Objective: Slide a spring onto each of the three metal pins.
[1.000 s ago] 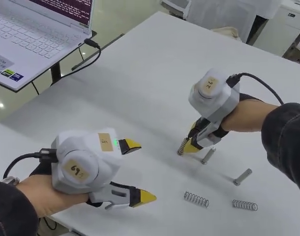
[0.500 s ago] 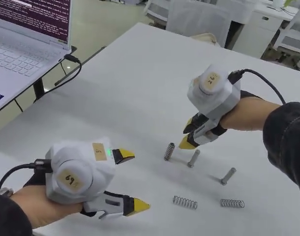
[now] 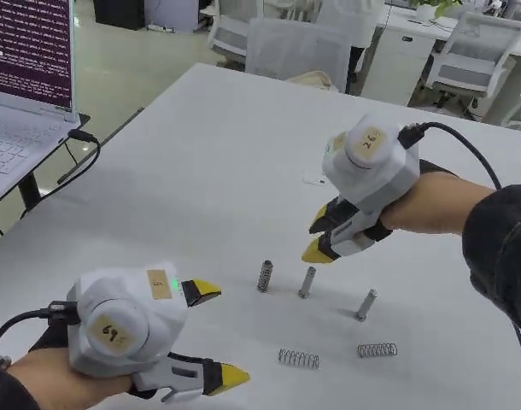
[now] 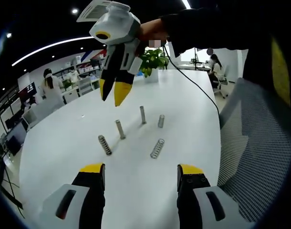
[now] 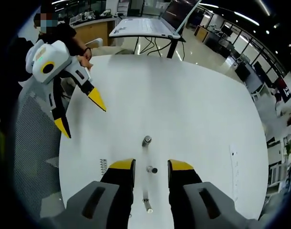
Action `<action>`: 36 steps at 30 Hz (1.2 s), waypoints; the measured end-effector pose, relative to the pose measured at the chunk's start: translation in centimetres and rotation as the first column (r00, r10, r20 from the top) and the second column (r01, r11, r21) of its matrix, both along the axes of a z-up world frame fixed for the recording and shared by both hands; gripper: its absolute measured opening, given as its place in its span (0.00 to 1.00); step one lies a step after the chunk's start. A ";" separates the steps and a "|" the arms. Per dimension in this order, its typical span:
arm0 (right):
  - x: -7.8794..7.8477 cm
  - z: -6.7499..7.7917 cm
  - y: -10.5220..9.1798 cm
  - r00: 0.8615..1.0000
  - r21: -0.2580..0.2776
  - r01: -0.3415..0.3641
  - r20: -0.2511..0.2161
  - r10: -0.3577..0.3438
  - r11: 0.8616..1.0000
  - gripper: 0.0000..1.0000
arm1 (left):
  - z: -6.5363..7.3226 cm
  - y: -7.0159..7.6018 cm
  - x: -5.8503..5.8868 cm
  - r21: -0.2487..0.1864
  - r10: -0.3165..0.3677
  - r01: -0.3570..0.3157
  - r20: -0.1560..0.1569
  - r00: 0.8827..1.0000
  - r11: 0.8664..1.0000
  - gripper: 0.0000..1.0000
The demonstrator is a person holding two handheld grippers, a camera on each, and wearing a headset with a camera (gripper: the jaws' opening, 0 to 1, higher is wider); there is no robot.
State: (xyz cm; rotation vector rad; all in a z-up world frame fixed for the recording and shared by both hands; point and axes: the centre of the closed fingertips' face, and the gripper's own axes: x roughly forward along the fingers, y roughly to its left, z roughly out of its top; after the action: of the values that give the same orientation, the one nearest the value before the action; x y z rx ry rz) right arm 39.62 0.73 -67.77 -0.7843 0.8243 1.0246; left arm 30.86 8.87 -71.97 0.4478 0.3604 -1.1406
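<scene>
Three metal pins stand upright on the white table [image 3: 201, 171]. The leftmost pin [image 3: 265, 275] wears a spring [image 4: 104, 144]. The middle pin [image 3: 307, 282] and the right pin [image 3: 365, 304] are bare. Two loose springs [image 3: 298, 358] [image 3: 377, 349] lie flat nearer to me. My right gripper [image 3: 314, 240] hovers just above and behind the middle pin [image 5: 151, 169], open with nothing between its jaws. My left gripper [image 3: 216, 333] rests low at the near left, wide open and holding nothing, facing the pins [image 4: 120, 129].
An open laptop [image 3: 21, 94] sits on a side stand at the far left, its cable [image 3: 73, 171] trailing down. A small white scrap [image 3: 314, 179] lies on the table behind the right gripper. Office chairs [image 3: 286, 51] and desks stand beyond the far edge.
My right gripper has let go of the spring, which now stands on the leftmost pin, and has risen up and away from it. The left gripper stays low and open.
</scene>
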 end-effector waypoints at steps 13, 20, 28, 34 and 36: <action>-3.9 -0.1 -2.2 0.999 0.048 0.040 0.019 -0.041 0.998 0.25 | 0.2 -1.0 -0.6 0.017 -0.038 0.038 0.004 0.999 0.999 0.57; -5.9 -0.7 -2.2 0.999 0.078 0.048 0.013 -0.049 0.996 0.25 | 0.4 -1.3 -0.8 0.023 -0.048 0.048 0.004 0.999 0.999 0.56; -8.5 -3.9 -1.6 0.997 0.103 0.057 -0.062 -0.051 0.993 0.25 | 0.4 -1.6 -0.9 0.027 -0.059 0.059 0.004 0.998 0.998 0.56; -9.6 -6.6 -1.0 0.992 0.103 0.058 -0.122 -0.045 0.993 0.25 | 0.4 -1.7 -1.1 0.027 -0.059 0.059 0.003 0.998 0.998 0.55; -9.7 -7.3 -0.9 0.990 0.103 0.059 -0.134 -0.045 0.993 0.24 | 0.4 -1.7 -1.1 0.028 -0.059 0.059 0.001 0.998 0.998 0.55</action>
State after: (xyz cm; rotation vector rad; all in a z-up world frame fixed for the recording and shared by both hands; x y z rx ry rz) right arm 29.88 -0.21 -75.03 -0.6063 0.8906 1.0728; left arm 29.72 7.17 -71.59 0.4863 0.3642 -1.1938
